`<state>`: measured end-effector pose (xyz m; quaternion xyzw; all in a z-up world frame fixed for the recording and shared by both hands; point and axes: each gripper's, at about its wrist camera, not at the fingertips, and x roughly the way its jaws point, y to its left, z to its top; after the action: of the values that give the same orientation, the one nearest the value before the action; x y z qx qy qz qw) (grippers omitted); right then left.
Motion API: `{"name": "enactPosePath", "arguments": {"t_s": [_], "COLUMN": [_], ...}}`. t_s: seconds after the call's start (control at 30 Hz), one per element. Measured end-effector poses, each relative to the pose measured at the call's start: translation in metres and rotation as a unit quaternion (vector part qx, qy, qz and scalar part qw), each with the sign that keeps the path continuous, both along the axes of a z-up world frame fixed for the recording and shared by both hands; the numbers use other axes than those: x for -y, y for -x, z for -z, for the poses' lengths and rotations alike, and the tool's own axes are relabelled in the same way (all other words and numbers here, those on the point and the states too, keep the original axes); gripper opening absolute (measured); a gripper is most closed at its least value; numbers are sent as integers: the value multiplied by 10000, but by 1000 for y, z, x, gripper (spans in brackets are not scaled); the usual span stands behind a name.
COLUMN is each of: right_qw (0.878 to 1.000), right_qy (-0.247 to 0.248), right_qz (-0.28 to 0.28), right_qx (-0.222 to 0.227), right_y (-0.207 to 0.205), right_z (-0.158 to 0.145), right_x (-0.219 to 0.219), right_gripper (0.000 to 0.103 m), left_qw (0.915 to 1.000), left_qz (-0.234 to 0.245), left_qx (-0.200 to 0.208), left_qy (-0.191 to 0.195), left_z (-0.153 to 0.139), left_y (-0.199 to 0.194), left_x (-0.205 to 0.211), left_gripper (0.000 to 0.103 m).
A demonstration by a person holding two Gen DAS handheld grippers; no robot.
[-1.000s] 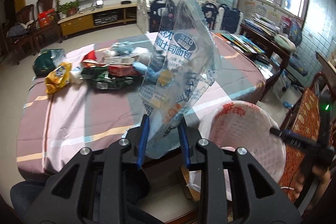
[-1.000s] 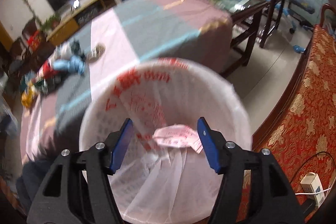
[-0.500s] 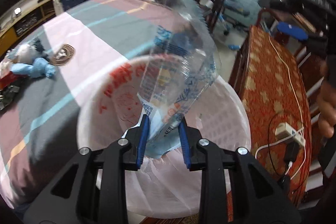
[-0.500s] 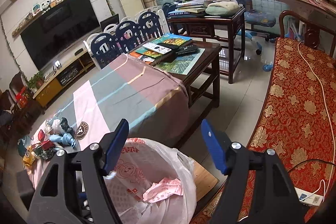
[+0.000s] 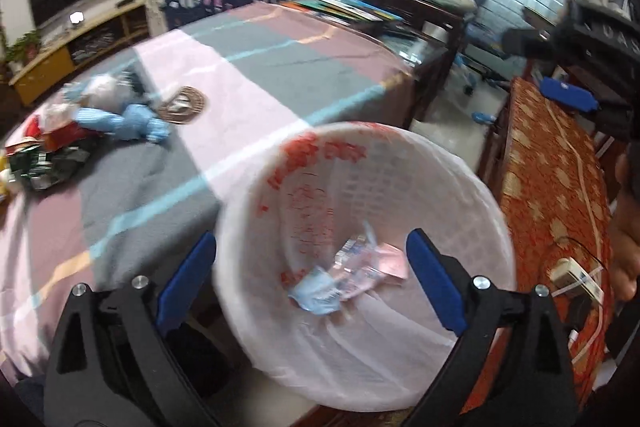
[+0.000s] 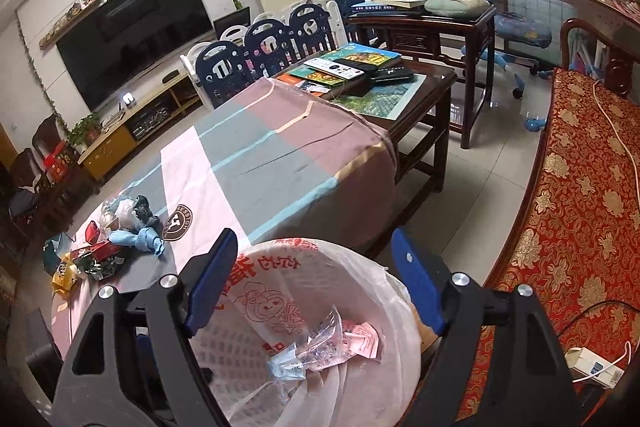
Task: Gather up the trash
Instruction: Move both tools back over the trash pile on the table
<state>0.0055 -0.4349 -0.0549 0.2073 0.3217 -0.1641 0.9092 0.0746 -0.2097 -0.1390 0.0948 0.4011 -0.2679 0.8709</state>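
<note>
The bench (image 5: 256, 75) under its pink-and-grey striped cloth is blurred, and its heap of crumpled wrappers (image 6: 100, 251) is hard to tell apart. The clear printed plastic bag (image 5: 340, 279), clamped a second ago, now lies in the white-lined wastebasket (image 5: 460, 195). Left tongs (image 5: 308, 267), angled downward, have just sprung wide, empty; right tongs (image 6: 312, 279), also widening, hold nothing.

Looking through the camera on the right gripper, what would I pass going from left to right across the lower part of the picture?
Pile of trash on the tablecloth → round logo patch → lined bin with wrappers inside → red patterned sofa → white power strip.
</note>
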Motion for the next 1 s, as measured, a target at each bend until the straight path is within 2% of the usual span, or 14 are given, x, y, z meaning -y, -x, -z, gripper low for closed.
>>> {"name": "enactPosePath", "arguments": {"t_s": [0.07, 0.13, 0.23, 0.37, 0.4, 0.47, 0.5, 0.53, 0.63, 0.67, 0.77, 0.83, 0.93, 1.0], "right_qw": [10000, 9997, 9970, 9942, 9939, 9928, 9921, 9907, 9848, 9818, 9749, 9703, 9652, 9638], "right_qy": [41, 178, 698, 938, 954, 875, 804, 689, 410, 356, 477, 591, 684, 691], "right_qz": [-46, -147, -331, -522, -551, -820, -959, -1163, -1658, -1830, -2132, -2308, -2490, -2536], "right_qx": [26, 28, -30, -1, 2, -17, -60, -135, -331, -370, -417, -422, -423, -442], "right_y": [-3, -9, -20, -32, -35, -44, -49, -56, -73, -78, -88, -95, -108, -119], "right_z": [0, -1, -1, 3, 4, 8, 10, 13, 20, 23, 27, 30, 36, 42], "right_x": [-6, -16, -41, -71, -77, -92, -99, -108, -133, -142, -168, -184, -203, -210], "right_gripper": [86, 89, 96, 96, 96, 96, 96, 96, 96, 96, 96, 96, 96, 96], "left_qw": [9977, 9877, 9667, 9399, 9277, 9139, 9147, 9158, 9272, 9268, 9224, 9153, 9038, 8981], "left_qz": [-543, -1310, -2299, -3232, -3535, -3849, -3848, -3857, -3699, -3714, -3843, -4005, -4199, -4316], "left_qx": [394, 763, 992, 914, 1040, 1275, 1224, 1080, 524, 496, 292, -85, -33, -9], "left_qy": [-115, -380, -537, -617, -601, -182, 162, 282, 290, 235, 239, 412, 827, 843], "left_z": [-8, -16, -24, -23, -24, -32, -35, -34, -24, -20, 2, 15, 19, 22], "left_y": [-6, -17, -37, -55, -55, -49, -50, -54, -71, -74, -79, -84, -80, -79], "left_x": [-21, -48, -95, -150, -164, -185, -197, -204, -220, -224, -238, -251, -266, -269], "left_gripper": [96, 96, 96, 96, 96, 96, 96, 96, 96, 96, 96, 96, 96, 96]}}
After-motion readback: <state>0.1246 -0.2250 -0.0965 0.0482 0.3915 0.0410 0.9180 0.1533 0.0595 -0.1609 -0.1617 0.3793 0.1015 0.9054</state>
